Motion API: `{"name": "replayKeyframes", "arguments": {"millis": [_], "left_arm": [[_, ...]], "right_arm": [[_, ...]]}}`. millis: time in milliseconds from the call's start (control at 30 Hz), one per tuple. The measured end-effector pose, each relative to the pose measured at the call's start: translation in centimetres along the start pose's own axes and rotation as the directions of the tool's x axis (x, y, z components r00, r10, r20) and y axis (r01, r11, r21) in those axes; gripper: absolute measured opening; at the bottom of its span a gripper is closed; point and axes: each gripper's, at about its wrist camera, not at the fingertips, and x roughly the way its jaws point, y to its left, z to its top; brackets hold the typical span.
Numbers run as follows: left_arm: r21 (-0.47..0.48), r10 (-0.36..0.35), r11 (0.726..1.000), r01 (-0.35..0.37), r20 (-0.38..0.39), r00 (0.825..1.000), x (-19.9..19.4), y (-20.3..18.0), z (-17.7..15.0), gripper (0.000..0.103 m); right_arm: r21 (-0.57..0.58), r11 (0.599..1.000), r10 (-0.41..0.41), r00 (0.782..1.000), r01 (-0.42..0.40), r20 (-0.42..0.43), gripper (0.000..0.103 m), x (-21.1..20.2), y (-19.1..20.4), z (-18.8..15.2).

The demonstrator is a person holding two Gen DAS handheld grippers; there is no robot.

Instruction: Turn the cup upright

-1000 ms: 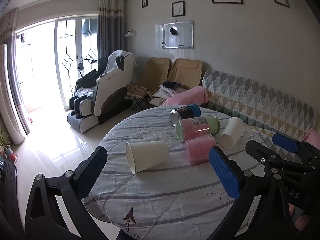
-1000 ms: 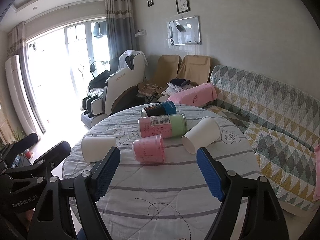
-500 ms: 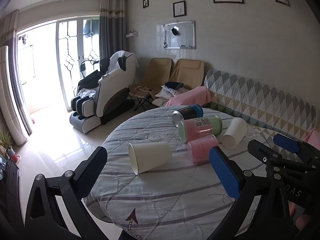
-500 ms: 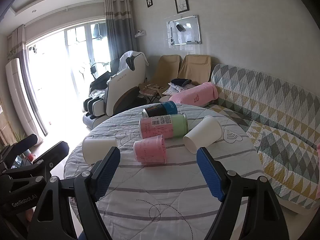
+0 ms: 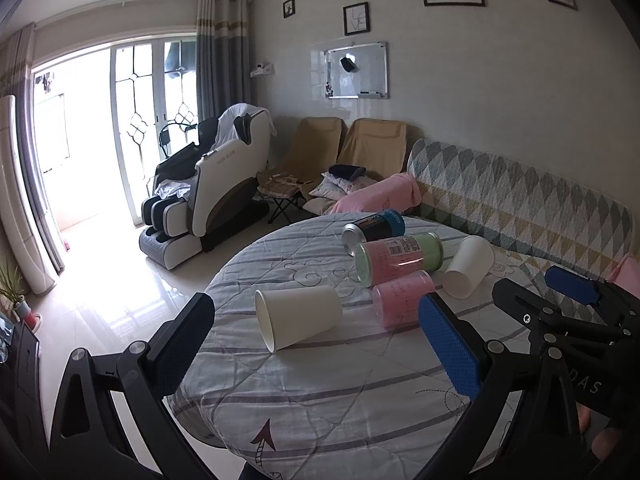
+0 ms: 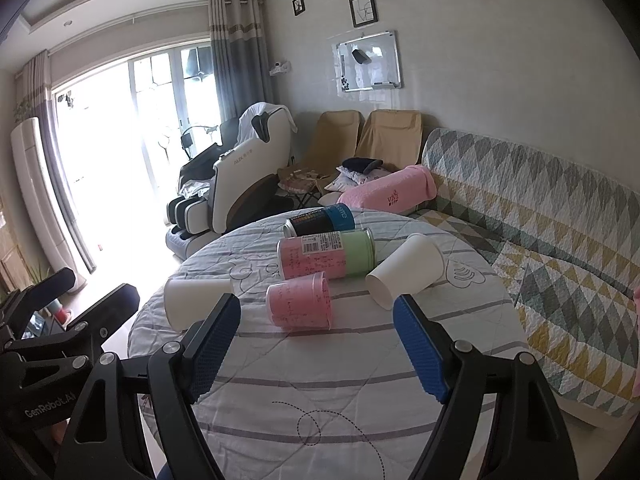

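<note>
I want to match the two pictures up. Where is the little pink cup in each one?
Left wrist view: the pink cup lies on its side right of centre, just above the left claw's blue finger.
Right wrist view: the pink cup lies near the middle, between the right claw's fingers.
Shared landmark: the pink-and-green canister lying just behind it.

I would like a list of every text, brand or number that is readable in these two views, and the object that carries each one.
"GenRobot.AI": on the left tool body, right wrist view.
"DAS": partial letters on the right tool body, left wrist view.
"VIVI": on the pink towel.
"LOVE": framed picture.
Too blurred to read: the dark can lettering, the sticker on the pink-green cup, the massage chair logo, the writing on the small pink cup.
</note>
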Motion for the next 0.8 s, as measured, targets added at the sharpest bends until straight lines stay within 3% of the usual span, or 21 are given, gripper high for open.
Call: {"name": "replayKeyframes", "arguments": {"millis": [800], "left_arm": [[0.005,-0.001,1.000,0.001,-0.004,1.000,0.16,-0.11,0.09,0.103]], "right_arm": [[0.002,1.000,-0.007,1.000,0.007,-0.004,0.080,0.42,0.13,0.24]]}}
